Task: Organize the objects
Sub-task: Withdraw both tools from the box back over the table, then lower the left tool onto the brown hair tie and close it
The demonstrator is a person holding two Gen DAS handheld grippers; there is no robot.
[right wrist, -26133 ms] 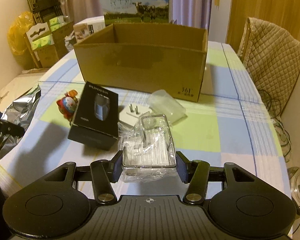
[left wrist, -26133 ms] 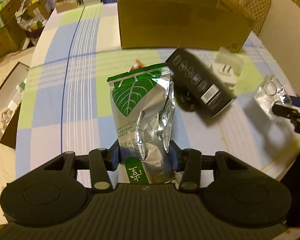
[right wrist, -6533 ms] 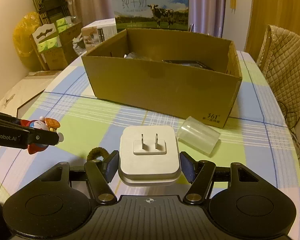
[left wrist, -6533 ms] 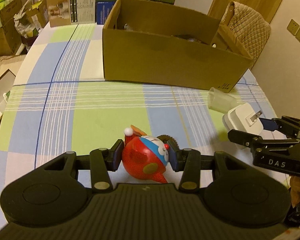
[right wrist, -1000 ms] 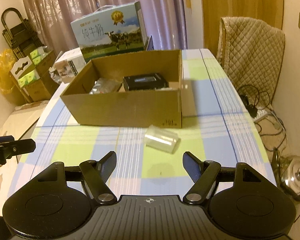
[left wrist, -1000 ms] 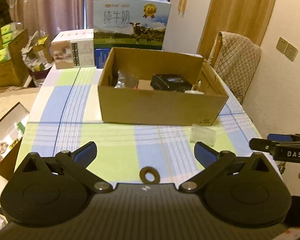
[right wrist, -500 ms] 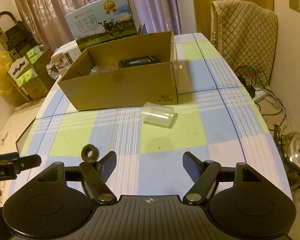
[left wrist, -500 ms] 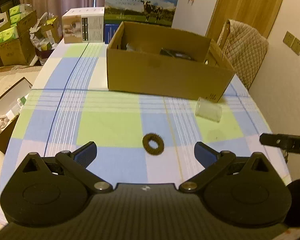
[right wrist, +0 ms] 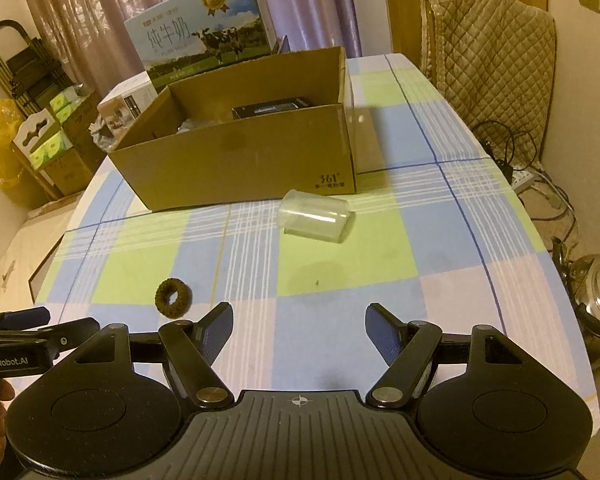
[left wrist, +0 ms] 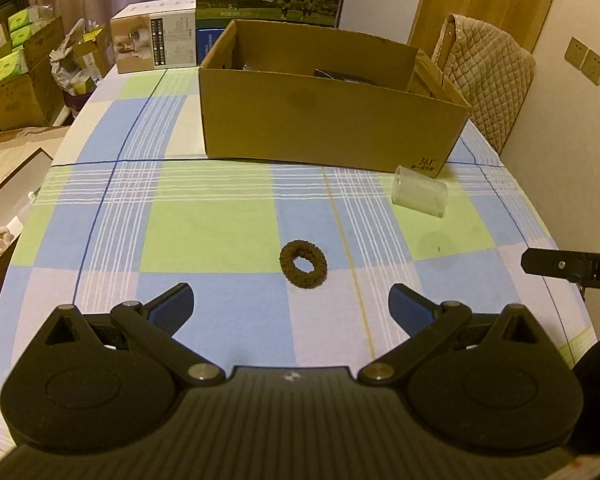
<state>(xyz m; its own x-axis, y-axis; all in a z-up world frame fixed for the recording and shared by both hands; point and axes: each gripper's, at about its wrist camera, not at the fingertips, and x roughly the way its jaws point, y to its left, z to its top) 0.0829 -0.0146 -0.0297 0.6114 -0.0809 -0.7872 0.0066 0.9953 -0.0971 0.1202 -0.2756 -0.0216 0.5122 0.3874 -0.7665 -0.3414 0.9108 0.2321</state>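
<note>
Left tool [left wrist: 291, 307]: jaws spread wide, nothing between them. A brown hair tie [left wrist: 303, 264] lies flat on the checked desk [left wrist: 212, 220] directly ahead of the left tool, just beyond its fingertips and slightly right of centre, clear of both fingers

Right tool [right wrist: 299, 330]: jaws spread wide, nothing between them. A clear plastic cup [right wrist: 315, 216] lies on its side ahead of the right tool, well beyond the fingertips. From this tool the hair tie sits forward and to the left, near its left finger [right wrist: 216, 330] but apart from it

An open cardboard box [left wrist: 332, 128] stands on the desk beyond both items, just behind the cup. A black box [right wrist: 274, 107] lies inside it. A milk carton case [right wrist: 204, 40] stands behind the cardboard box
</note>
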